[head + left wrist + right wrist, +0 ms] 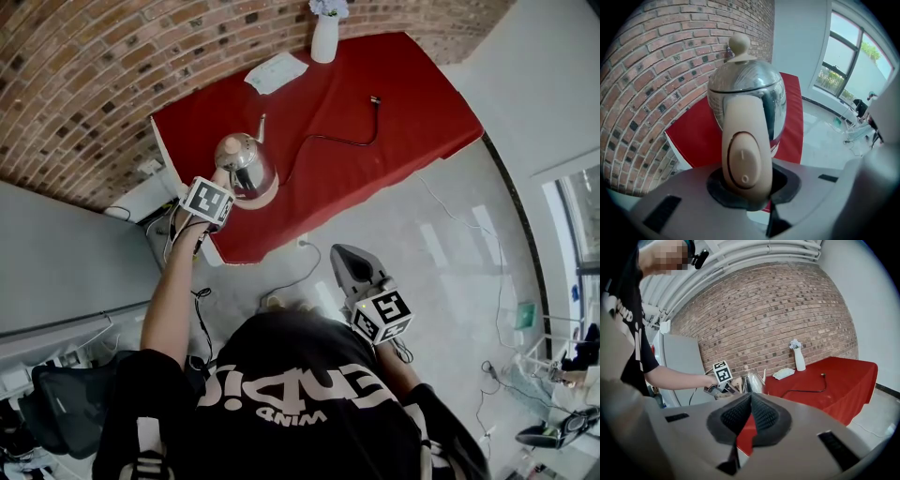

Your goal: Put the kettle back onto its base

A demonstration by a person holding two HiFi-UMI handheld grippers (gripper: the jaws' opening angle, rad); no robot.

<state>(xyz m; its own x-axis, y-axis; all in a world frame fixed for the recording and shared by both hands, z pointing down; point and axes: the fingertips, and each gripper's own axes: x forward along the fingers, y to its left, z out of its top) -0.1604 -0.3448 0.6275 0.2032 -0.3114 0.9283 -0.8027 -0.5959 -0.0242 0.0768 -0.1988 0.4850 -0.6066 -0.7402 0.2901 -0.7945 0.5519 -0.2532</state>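
Clamps left gripper (746, 194) on beige plastic handle (743, 140) to seat shiny steel kettle (745, 89) upright on round beige base (269, 199); holds right gripper (749, 420) closed, empty, aside

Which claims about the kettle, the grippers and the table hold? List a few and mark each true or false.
1. The left gripper is shut on the kettle's handle. True.
2. The vase lies on its side. False: it stands upright at the far edge of the table.
3. A cable lies on the table. True.
4. The right gripper holds the cable. False: it is shut on nothing, away from the table.
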